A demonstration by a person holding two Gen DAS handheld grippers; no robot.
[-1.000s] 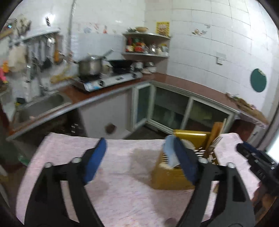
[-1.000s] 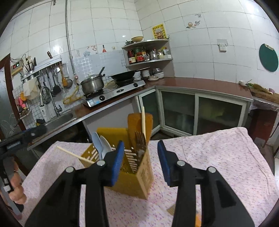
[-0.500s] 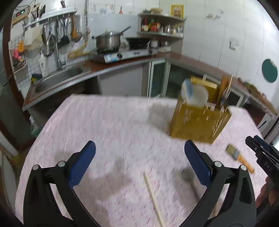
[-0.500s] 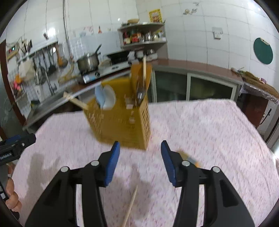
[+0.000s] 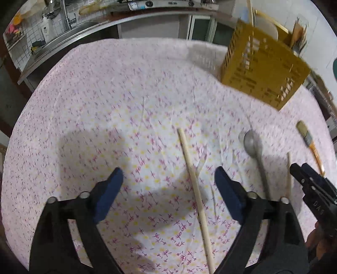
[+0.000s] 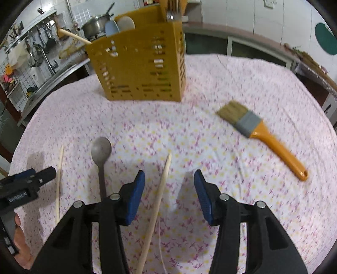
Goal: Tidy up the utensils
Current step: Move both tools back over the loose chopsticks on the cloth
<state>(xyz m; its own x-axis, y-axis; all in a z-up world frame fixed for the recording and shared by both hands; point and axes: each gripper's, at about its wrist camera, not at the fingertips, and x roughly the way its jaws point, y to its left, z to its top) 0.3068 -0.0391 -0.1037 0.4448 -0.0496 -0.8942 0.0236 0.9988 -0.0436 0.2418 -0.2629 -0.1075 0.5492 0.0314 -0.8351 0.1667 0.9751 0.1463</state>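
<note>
White tiled wall [image 6: 242, 12] running behind brown countertop [image 6: 221, 28]. Glass-fronted cabinets [image 6: 248, 49] sitting under counter. Steel sink [image 5: 63, 39] with faucet [image 6: 43, 55] lying at left. Pot [image 6: 94, 25] standing on stove. Utensils hanging from wall rack [image 6: 27, 31]. Green round board [image 6: 325, 39] hanging on wall. Pink floral tablecloth [image 5: 105, 94] covering table.
</note>
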